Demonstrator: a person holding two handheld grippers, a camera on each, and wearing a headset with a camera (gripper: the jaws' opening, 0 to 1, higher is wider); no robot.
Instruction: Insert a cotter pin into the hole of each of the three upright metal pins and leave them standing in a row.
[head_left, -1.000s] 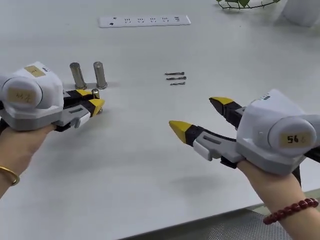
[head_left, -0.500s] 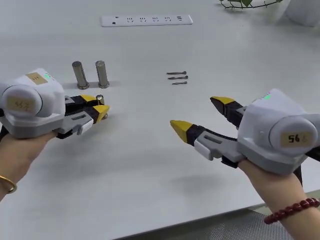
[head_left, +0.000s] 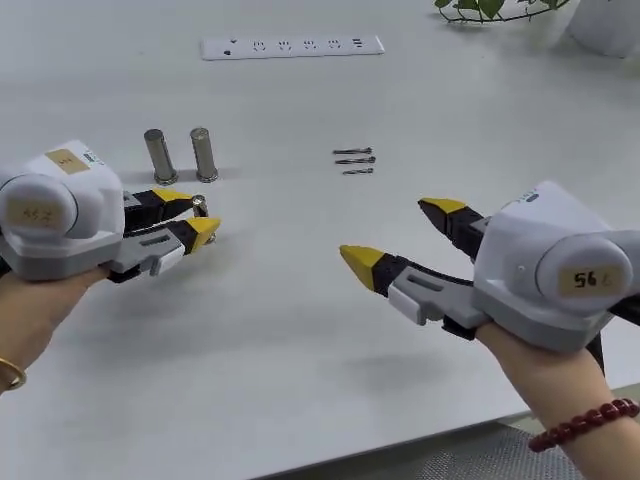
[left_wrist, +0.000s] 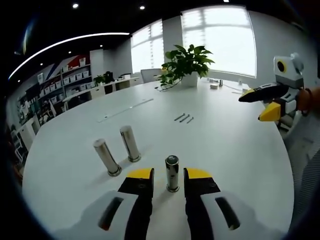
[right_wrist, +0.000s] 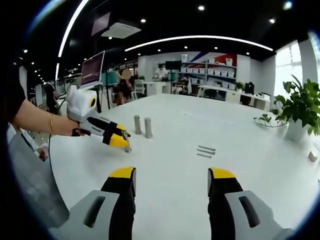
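Desk (head_left: 300, 330): white, broad bare middle; near edge passes under the right hand.
Right claw (head_left: 392, 228): jaws wide apart, above the desk's near right.
Metal pins: pair (head_left: 180, 155) upright, side by side, far left; third pin (left_wrist: 172, 173) upright between the slightly parted jaws of the left claw (head_left: 190, 212), slim gaps either side.
Cotter pins (head_left: 352, 161): three, lying mid-desk.

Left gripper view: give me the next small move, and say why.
Probably close the left gripper on the upright metal pin: it stands between the fingers with a gap on each side, so it isn't yet held. The right gripper is open and empty, and three cotter pins lie untouched on the table.
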